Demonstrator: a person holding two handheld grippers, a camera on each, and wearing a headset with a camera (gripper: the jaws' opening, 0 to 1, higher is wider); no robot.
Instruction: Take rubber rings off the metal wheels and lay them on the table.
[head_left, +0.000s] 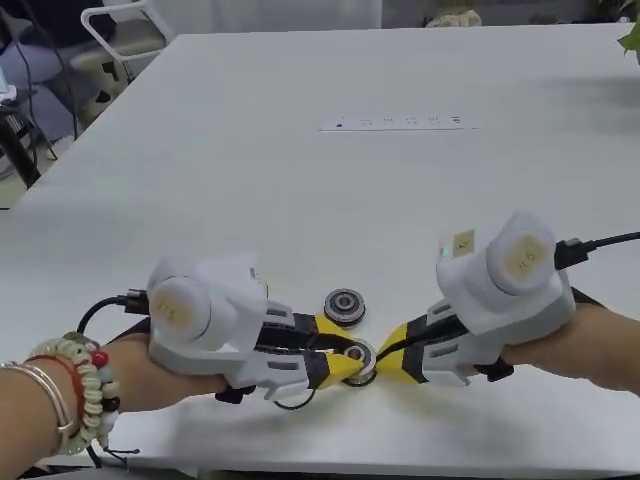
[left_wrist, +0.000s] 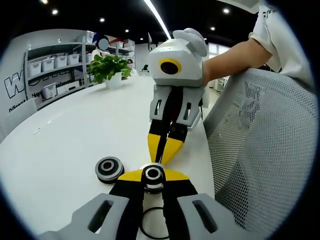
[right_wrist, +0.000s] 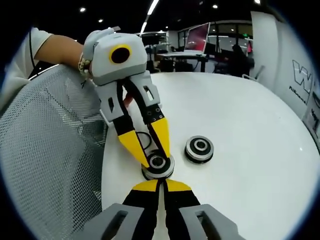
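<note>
A broad white tabletop is carrying everything, and in both gripper views a grey mesh chair back is standing at its near edge. The left gripper is reaching in from one side, its yellow-tipped fingers clamping a small silver metal wheel with a black centre, which is resting on the tabletop near the edge. The right gripper is facing it, fingers pressed nearly together with their tips at that wheel's rim; whether they are pinching anything is unclear. A second matching wheel is lying just beside them. A thin black rubber ring is lying flat under the left gripper.
</note>
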